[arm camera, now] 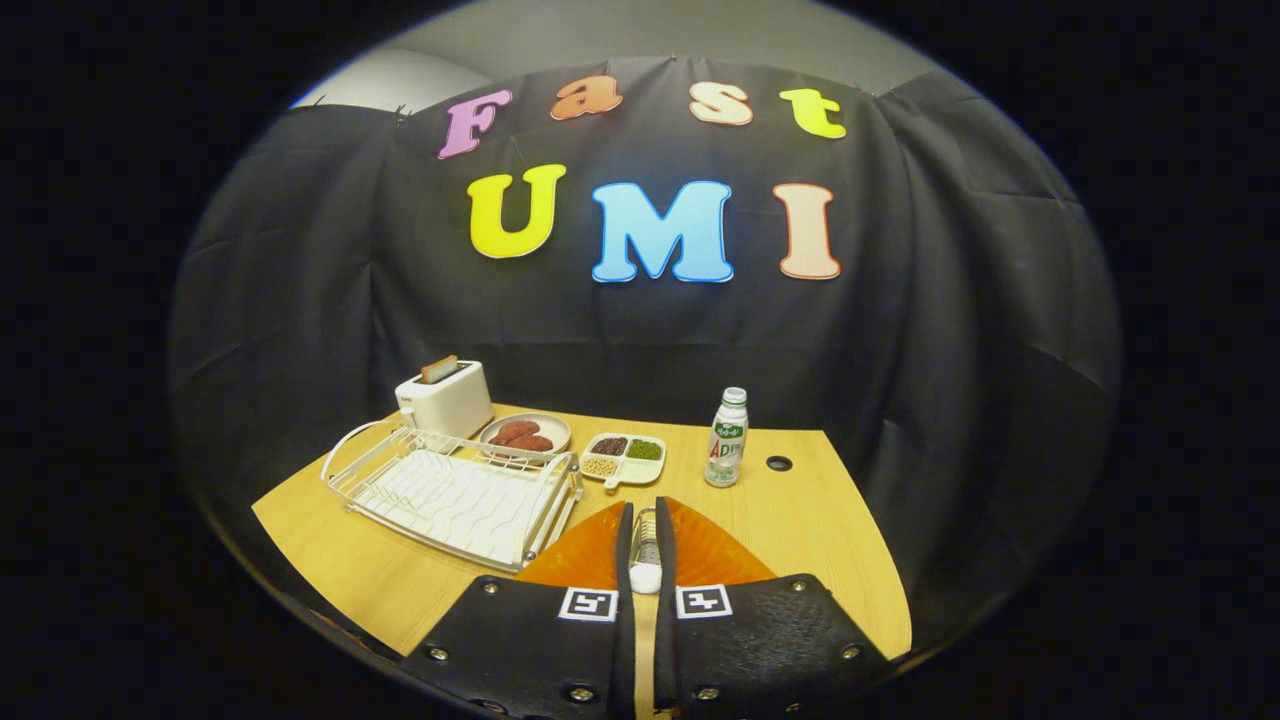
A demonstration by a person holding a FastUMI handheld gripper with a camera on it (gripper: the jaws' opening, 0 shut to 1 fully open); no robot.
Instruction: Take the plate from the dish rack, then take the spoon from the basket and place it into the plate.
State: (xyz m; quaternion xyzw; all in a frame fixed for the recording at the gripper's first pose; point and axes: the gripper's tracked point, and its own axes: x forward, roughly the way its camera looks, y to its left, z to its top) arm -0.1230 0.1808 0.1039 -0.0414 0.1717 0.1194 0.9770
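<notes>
My gripper (645,545) hangs over the near part of the wooden table (800,520), its fingers drawn close together. A slim pale spoon (645,570) sits in the narrow gap between them, pressed from both sides, with a white rounded end toward me. Directly under the fingertips lies an orange ribbed plate (715,550), flat on the table and showing on both sides of the fingers. Just left of the plate stands the white wire dish rack (455,490), with nothing in its slots.
Beyond the rack stand a white toaster (445,398) holding a slice of bread and a plate of brown sausages (525,436). A divided dish of beans (625,457) and a small bottle (727,437) stand ahead of the fingers. A cable hole (779,463) lies right of the bottle.
</notes>
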